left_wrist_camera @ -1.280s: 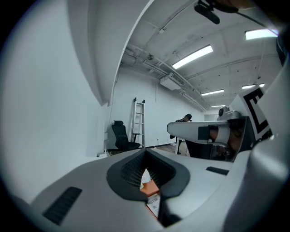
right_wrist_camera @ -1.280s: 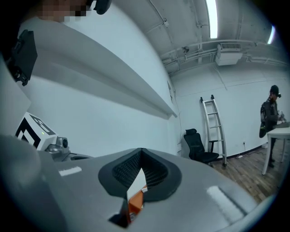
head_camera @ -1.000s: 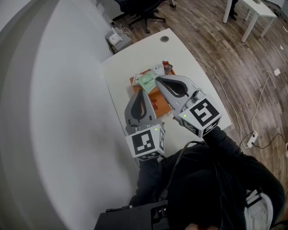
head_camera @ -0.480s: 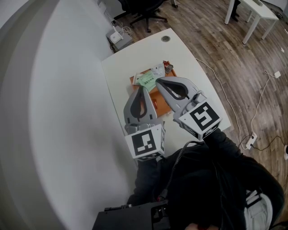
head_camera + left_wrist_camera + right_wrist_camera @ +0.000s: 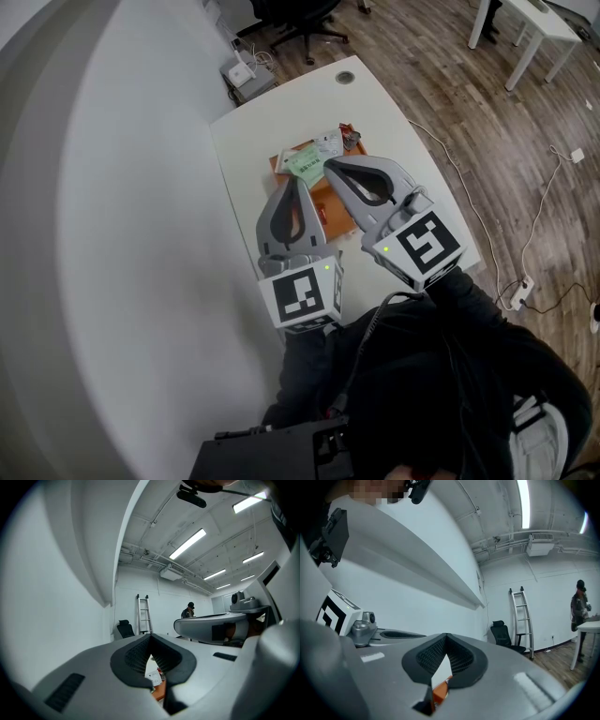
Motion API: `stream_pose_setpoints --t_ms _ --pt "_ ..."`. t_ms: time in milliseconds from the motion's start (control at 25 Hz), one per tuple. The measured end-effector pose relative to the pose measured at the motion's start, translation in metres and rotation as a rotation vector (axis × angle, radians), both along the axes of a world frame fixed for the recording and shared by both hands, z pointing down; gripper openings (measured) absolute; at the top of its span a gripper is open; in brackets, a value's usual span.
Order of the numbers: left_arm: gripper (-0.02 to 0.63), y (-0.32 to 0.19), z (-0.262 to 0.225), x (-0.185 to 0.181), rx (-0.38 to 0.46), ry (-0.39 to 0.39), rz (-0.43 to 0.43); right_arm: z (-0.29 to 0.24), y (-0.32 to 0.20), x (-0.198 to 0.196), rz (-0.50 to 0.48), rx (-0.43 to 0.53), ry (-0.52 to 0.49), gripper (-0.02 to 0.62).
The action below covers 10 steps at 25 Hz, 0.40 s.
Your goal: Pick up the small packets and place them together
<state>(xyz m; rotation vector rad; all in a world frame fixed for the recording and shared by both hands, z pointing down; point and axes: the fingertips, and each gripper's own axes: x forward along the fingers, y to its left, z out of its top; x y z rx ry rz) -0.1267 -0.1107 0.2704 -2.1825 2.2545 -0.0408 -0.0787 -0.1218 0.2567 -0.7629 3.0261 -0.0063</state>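
Note:
On the white table (image 5: 258, 127) lies an orange tray (image 5: 284, 161) with a green packet (image 5: 305, 168), a white packet (image 5: 328, 147) and a small dark red packet (image 5: 350, 139) at its far end. My left gripper (image 5: 294, 185) hovers over the tray's near left part, shut and empty. My right gripper (image 5: 329, 167) reaches beside the green packet, also shut with nothing in it. In the left gripper view the jaws (image 5: 151, 637) meet, and a white packet (image 5: 152, 677) and the tray (image 5: 161, 691) show below. The right gripper (image 5: 446, 637) view shows only a sliver of the tray (image 5: 439, 691).
A round cable hole (image 5: 344, 79) sits at the table's far end. On the wood floor are an office chair (image 5: 292, 19), a small white box (image 5: 242, 77), a second white table (image 5: 527, 23) and cables (image 5: 539, 225). A wall runs along the left.

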Motion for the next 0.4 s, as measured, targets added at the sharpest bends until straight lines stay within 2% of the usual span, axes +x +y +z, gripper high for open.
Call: stream_pose_setpoints --t_ms 400 --pt "-0.002 0.0 -0.0008 0.0017 0.002 -0.006 0.001 -0.0033 0.0008 0.0016 -0.001 0.007 -0.004 0.0"
